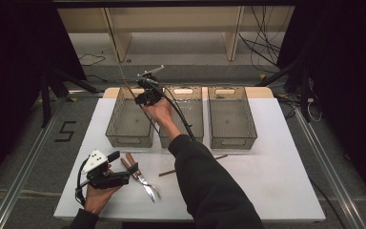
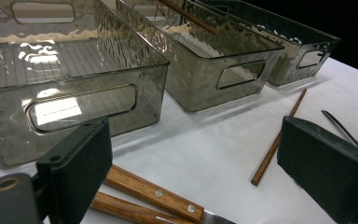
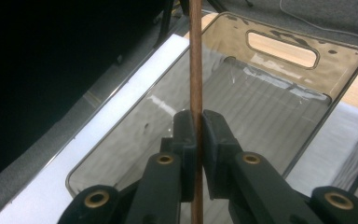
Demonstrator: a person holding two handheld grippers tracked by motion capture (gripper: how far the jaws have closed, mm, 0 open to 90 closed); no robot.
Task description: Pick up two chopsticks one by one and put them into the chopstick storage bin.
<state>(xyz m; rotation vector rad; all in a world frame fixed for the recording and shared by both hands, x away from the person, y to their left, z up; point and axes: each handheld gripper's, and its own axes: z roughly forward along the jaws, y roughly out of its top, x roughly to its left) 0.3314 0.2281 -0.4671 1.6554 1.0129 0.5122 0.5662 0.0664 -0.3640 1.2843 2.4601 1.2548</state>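
Dark curtains close off both sides of the room, and a white table (image 1: 267,191) stands on a grey floor with pale wooden shelving behind it.

From above, the right gripper (image 1: 138,91) is pinched tight on a thin brown wooden stick (image 1: 126,82). It hangs over the far end of the left smoky clear plastic bin (image 1: 128,140), with the middle smoky plastic bin (image 1: 196,102) beside it and the right smoky plastic bin (image 1: 232,141) beyond that. The stick is so faint that its lower end cannot be made out. A black sleeve covers part of the table's near edge. The left gripper (image 1: 124,161) rests low on the table with its jaws spread and nothing between them. A pair of wooden-handled metal utensils (image 1: 140,176) lies just beside it, their kind hard to tell. A second brown wooden stick (image 1: 193,165) lies further to that gripper's right.

In the left gripper view, the left gripper (image 2: 196,135) has two flat, matte black pads standing wide apart and bare. The riveted wooden handles (image 2: 154,191) are partly hidden under its left pad and cut off at the bottom edge. The second stick (image 2: 279,140) runs by its right pad. The rippled, ribbed bin (image 2: 74,107) stands right ahead.

In the right gripper view, the right gripper (image 3: 198,123) clamps the upright stick (image 3: 196,56) between its pads. The stick's top and bottom are cut off. Beneath lies the bin's ribbed floor (image 3: 251,107), with an oval handle slot at the far end.
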